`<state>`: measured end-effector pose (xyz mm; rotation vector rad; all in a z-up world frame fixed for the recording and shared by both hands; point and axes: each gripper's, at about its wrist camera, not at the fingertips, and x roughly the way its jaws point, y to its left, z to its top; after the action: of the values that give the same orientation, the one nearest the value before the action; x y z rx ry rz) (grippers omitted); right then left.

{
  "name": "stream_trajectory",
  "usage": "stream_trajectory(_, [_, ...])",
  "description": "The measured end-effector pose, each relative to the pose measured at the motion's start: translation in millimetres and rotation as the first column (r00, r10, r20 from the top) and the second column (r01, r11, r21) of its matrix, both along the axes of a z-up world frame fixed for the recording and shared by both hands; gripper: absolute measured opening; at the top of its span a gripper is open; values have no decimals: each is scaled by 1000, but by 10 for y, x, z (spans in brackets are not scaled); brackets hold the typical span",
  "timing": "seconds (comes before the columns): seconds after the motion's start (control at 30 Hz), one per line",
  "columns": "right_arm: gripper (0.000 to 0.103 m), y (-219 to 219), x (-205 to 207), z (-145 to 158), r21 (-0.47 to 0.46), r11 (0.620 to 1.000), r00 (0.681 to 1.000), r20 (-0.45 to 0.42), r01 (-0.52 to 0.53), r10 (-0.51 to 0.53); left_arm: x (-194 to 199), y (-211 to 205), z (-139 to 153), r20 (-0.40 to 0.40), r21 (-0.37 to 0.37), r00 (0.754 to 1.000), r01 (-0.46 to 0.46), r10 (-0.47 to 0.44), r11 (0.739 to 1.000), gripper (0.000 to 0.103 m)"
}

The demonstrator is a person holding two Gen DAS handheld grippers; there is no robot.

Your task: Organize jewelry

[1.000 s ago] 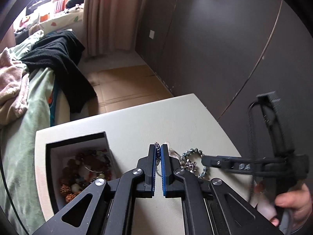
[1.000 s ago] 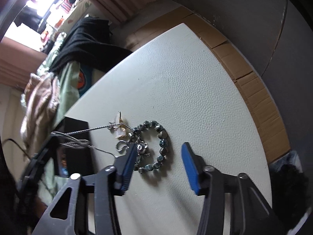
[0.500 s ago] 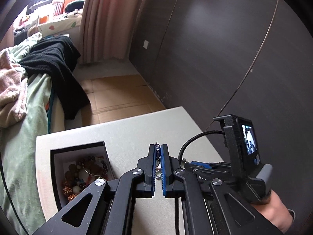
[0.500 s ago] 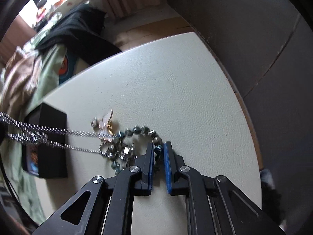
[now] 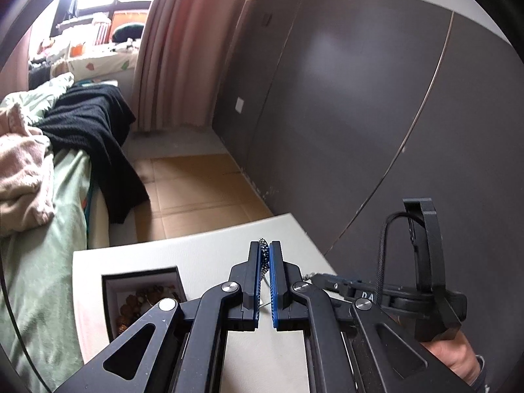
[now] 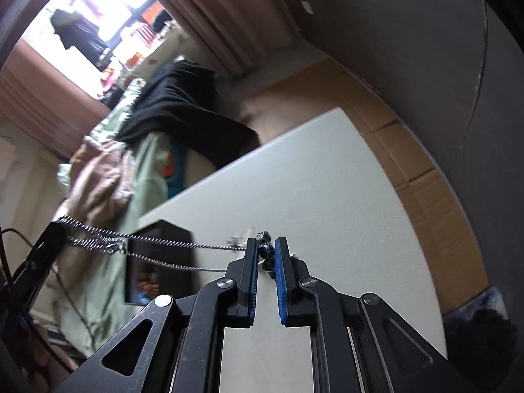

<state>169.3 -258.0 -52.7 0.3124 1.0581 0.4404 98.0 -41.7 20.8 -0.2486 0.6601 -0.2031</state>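
Black tools dominate both views. The left gripper (image 5: 266, 248) has its blue pads nearly together on a silver chain (image 6: 163, 240). The right gripper (image 6: 266, 244), carried in a person's hand (image 5: 458, 357), has just been closing its jaws, and the pads now pinch a dark beaded bracelet (image 6: 267, 252). Both pieces hang in the air above the table (image 6: 327, 196), the chain drawn taut in two strands from the left tool across to the right one, where a small pale charm (image 6: 242, 234) sits against the beads. The step in hand appears to be separating tangled pieces. It is probably best done by drawing the tools apart slowly and level, watching the join at the charm, and easing off if the strands tighten without slipping, since a hard pull could snap a link or scatter beads. Both pinches are at the fingertips, so a firm hold matters. Behind, a dark grey panelled wall (image 5: 360, 98) fills the right and far side, with a pink curtain (image 5: 183, 49) and a bright window far left. A bed with a green cover (image 5: 49, 245) and a black garment (image 5: 95, 131) lies left, and flattened cardboard (image 5: 196, 190) covers the floor. The table is off-white and faintly grained. Near its left edge stands an open black box (image 5: 140, 270), its light interior already holding brown beads (image 5: 140, 298).
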Motion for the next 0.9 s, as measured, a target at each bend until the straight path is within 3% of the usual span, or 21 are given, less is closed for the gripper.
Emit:
stream_trajectory(0.13, [11, 69, -19, 34, 34, 999, 1000, 10, -2, 2, -78, -1, 162, 38, -5, 999, -6, 6, 1000, 4])
stream_trajectory(0.57, [11, 200, 41, -87, 4, 1000, 1000, -26, -8, 8, -235, 133, 705, 180, -6, 983, -44, 44, 999, 4])
stream_trajectory(0.9, [11, 197, 13, -6, 39, 999, 1000, 2, 5, -5, -378, 387, 873, 223, -28, 969, -105, 108, 994, 4])
